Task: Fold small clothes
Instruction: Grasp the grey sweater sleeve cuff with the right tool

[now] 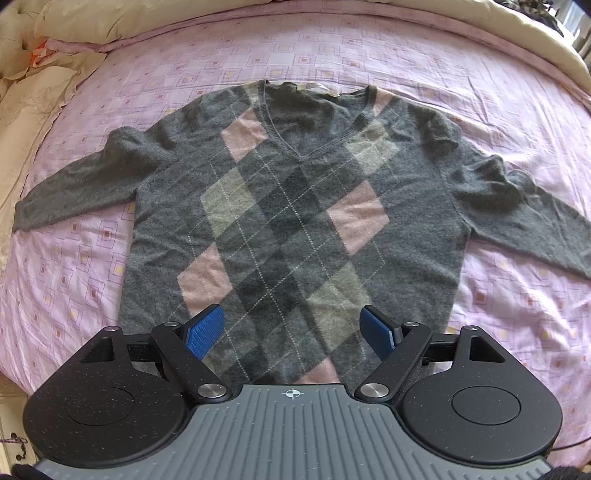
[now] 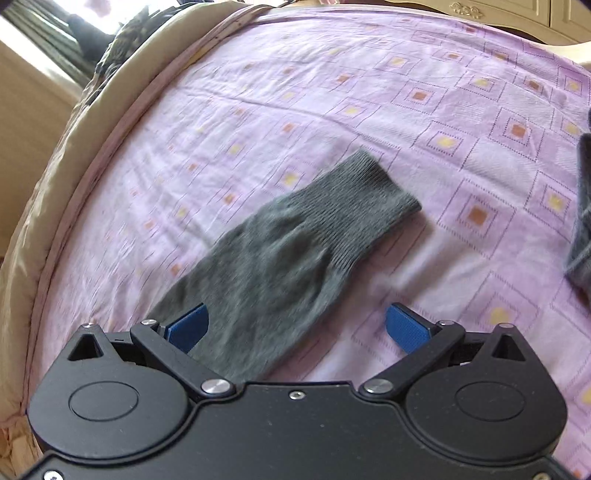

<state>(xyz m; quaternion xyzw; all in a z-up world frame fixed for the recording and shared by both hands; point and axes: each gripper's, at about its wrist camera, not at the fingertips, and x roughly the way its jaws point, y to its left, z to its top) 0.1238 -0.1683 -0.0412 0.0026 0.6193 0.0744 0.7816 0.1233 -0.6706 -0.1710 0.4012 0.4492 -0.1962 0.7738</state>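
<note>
Two tools spread wide, left (image 1: 291,328), right (image 2: 297,328), grey sweater (image 1: 295,206) flat on pink bedsheet (image 1: 74,288), cream quilt (image 1: 74,22) behind.

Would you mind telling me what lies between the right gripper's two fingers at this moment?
In the right wrist view, the sweater's grey sleeve runs between the open right gripper fingers, nearer the left one; beside it, only pink bedsheet shows.
</note>
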